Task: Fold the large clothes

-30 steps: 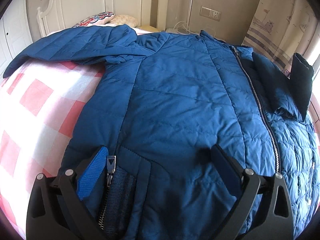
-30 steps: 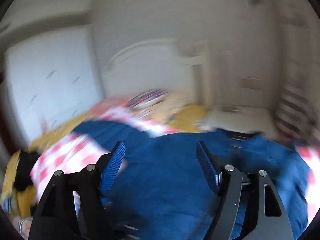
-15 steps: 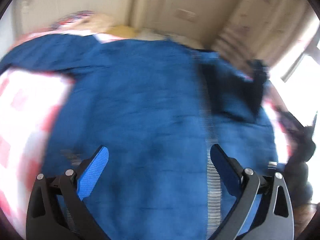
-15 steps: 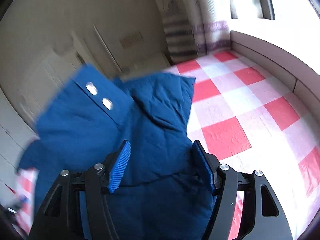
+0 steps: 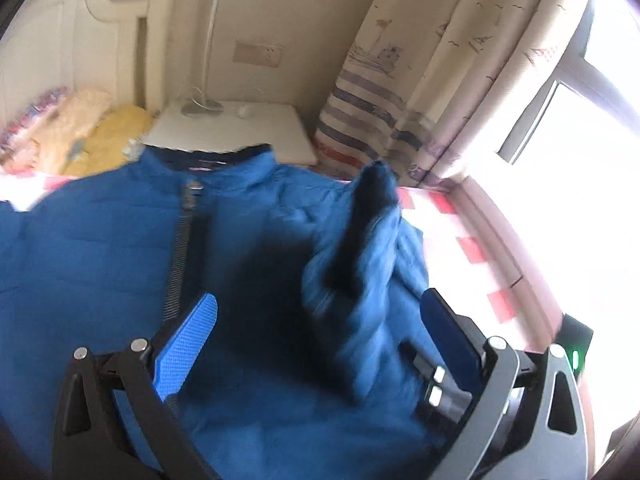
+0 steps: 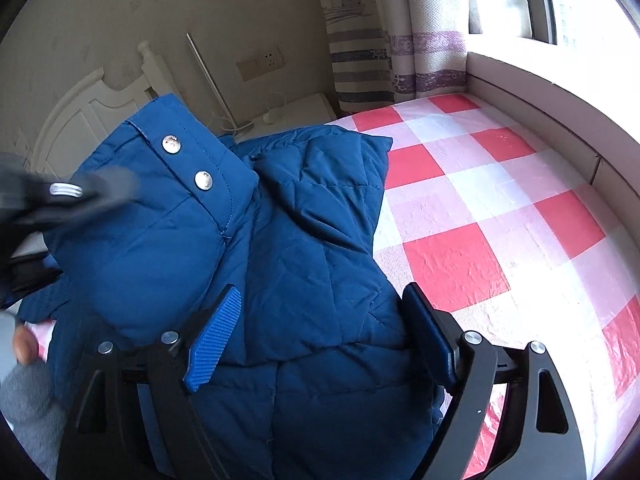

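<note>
- On the checked bed (image 6: 500, 208) lies our big blue jacket (image 5: 100, 264), zipper up, collar toward the headboard.
- A second ago we saw the whole flat front. Now our left gripper (image 5: 320, 332) has swung over to the sleeve (image 6: 152, 216) beside the zipper, and its cuff sticks up.
- Our left gripper is wide open and holds nothing.
- Our right gripper (image 6: 320, 336) is wide open too, over the jacket's edge, gripping nothing.
- We think the sleeve fold comes next.
- Beyond the jacket's collar sit a white nightstand (image 5: 236, 128), pillows (image 5: 68, 128) and a curtain (image 6: 372, 40). Nothing blocks us.
</note>
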